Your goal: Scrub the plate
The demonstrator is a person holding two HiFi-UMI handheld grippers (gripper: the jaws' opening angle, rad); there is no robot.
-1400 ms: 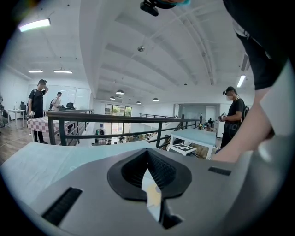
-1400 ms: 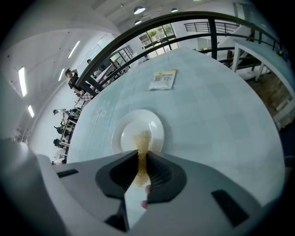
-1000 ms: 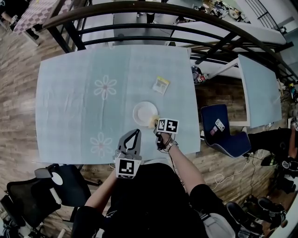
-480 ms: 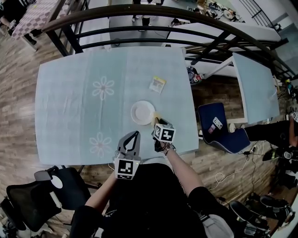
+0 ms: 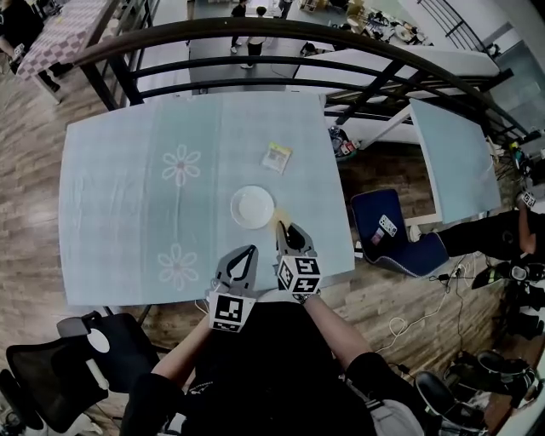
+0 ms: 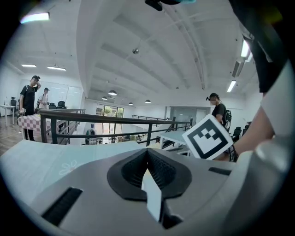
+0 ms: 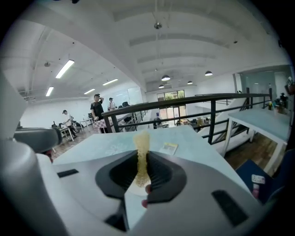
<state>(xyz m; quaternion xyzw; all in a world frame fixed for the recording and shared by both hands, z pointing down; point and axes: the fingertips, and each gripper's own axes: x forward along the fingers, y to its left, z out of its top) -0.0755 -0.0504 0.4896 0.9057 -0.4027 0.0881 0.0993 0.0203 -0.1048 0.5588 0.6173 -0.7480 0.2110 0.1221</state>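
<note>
A white round plate (image 5: 253,207) lies on the pale blue tablecloth (image 5: 128,204), right of centre. My right gripper (image 5: 282,228) points at the plate's near right edge, shut on a thin yellow sponge (image 5: 278,225). In the right gripper view the sponge (image 7: 141,143) stands upright, pinched in the right gripper (image 7: 142,154). My left gripper (image 5: 249,249) hovers near the table's front edge, short of the plate, shut with nothing in it. Its jaws meet in the left gripper view (image 6: 147,151), where the right gripper's marker cube (image 6: 208,137) shows beside it.
A small yellow-and-white packet (image 5: 276,157) lies beyond the plate. A black railing (image 5: 255,21) runs behind the table. A blue chair (image 5: 396,234) stands at the right, a black chair (image 5: 60,375) at the lower left. People stand far off.
My right hand has drawn back toward my body and turned, so the gripper now points forward at the plate with its cube facing up. The left gripper has stayed about where it was.
</note>
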